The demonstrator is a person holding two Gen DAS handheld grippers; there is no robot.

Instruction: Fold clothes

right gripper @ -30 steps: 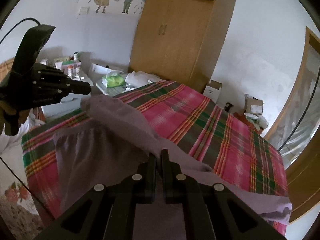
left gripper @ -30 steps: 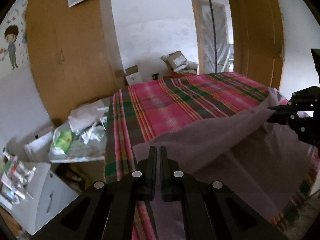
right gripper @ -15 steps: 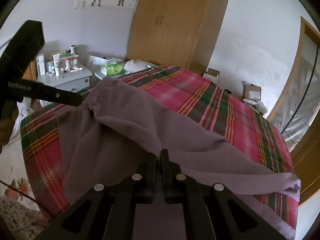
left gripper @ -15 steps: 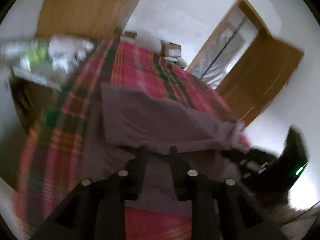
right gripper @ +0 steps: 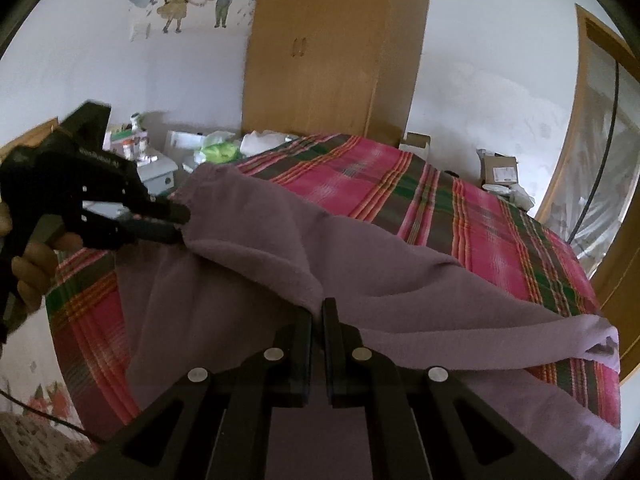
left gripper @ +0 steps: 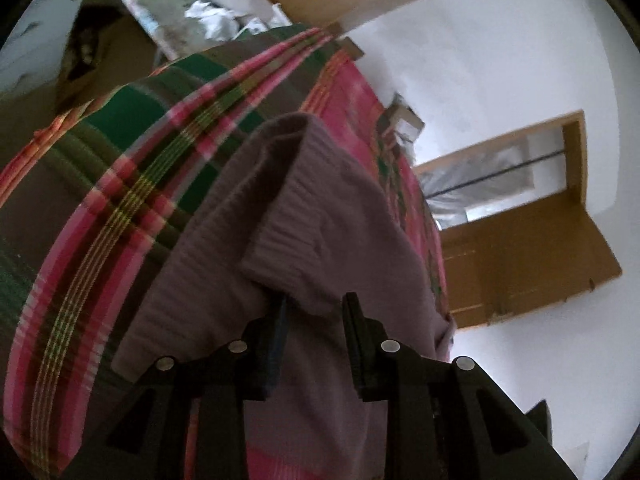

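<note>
In the left wrist view, the left gripper [left gripper: 314, 316] stood spread wide, a ribbed edge of the mauve garment [left gripper: 320, 216] loose between its fingers on the plaid bedspread [left gripper: 100, 184]. In the right wrist view, the right gripper [right gripper: 318, 312] pinched a raised fold; a fold-over seemed underway, needing that edge laid flat.

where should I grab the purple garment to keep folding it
Probably grip the loose end of the purple garment, coming from the bed's right side: it lies flat near that edge. The right gripper already pinches the fold; the left gripper is open.
</note>
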